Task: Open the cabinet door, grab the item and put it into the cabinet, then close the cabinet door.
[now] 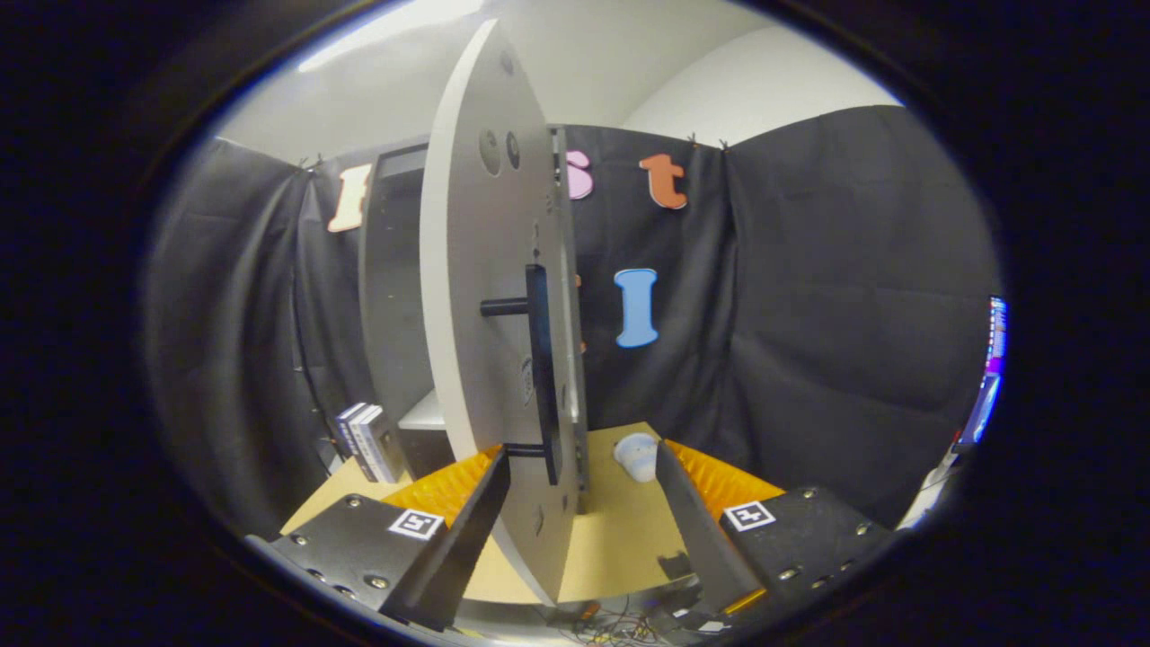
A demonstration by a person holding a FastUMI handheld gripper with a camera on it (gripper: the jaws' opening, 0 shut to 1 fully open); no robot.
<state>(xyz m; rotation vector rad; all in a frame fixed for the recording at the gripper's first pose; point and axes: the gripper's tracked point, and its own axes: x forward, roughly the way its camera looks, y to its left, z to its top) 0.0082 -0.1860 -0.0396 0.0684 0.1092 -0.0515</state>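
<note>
Gripper: fingers spread apart, holding nothing.
Pale grey cabinet door: swung open, edge-on between the fingers, nearer the left one.
Black bar handle: long axis upright, on the door's right face.
Small pale rounded item: on the tan tabletop, just beyond the right finger, right of the door.
Cabinet opening: beyond, left of the door.

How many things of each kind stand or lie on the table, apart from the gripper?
Cabinet, door swung open: 1
Small boxes standing beside the cabinet: 2
Pale small item beyond the open gripper: 1
Total: 4
</note>
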